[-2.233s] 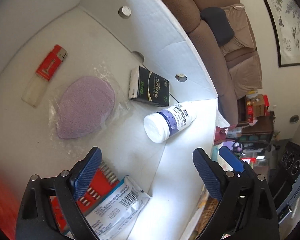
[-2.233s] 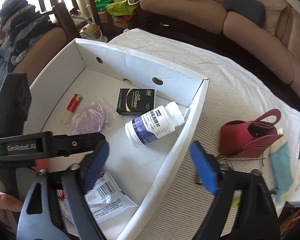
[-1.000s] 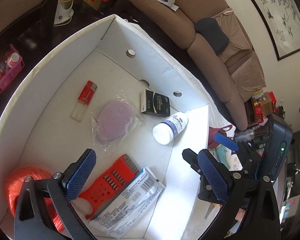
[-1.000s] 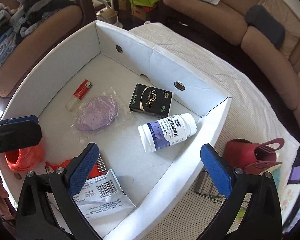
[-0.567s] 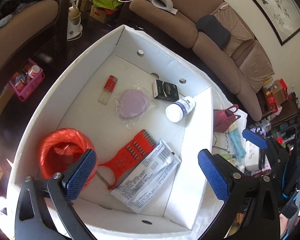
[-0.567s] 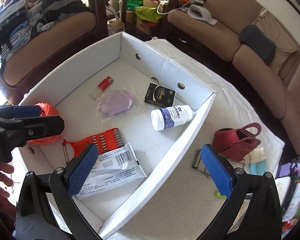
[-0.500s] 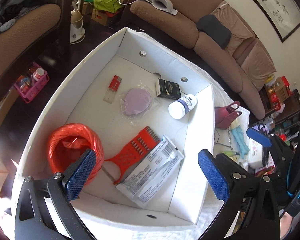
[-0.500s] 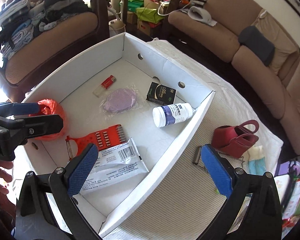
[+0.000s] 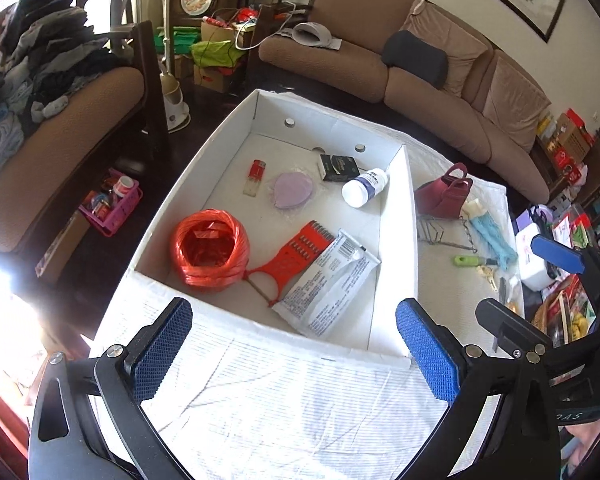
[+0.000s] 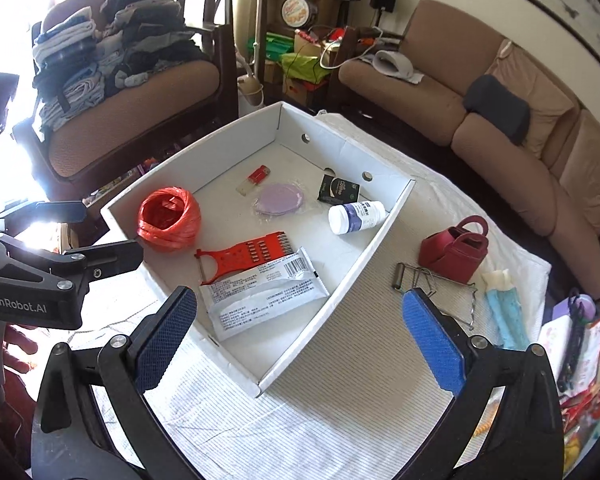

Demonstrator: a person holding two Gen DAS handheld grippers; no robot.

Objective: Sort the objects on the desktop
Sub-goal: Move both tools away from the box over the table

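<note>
A white cardboard box [image 9: 396, 208] [image 10: 364, 256] stands on the cloth-covered table. Inside lie a red twine ball [image 9: 210, 250] [image 10: 168, 218], a red grater [image 9: 300, 250] [image 10: 246, 258], a white packet [image 9: 326, 284] [image 10: 266, 292], a white pill bottle [image 9: 364, 188] [image 10: 354, 216], a black box [image 9: 337, 167] [image 10: 337, 190], a purple pad [image 9: 292, 190] [image 10: 278, 198] and a red lighter [image 9: 255, 177] [image 10: 254, 180]. My left gripper [image 9: 296, 352] is open and empty, above the box's near edge. My right gripper [image 10: 300, 340] is open and empty, above the box's near right corner.
On the table right of the box lie a dark red pouch [image 9: 444, 196] [image 10: 456, 250], a metal clip [image 10: 432, 284], a blue-and-white item [image 9: 488, 232] [image 10: 504, 312] and a green-handled tool [image 9: 470, 261]. Clutter sits at the table's right edge. A sofa [image 10: 500, 128] and chair [image 10: 140, 92] stand beyond.
Both grippers have pulled up and back from inside the box, so the whole box and the table beside it now show. Both stay open and empty.
</note>
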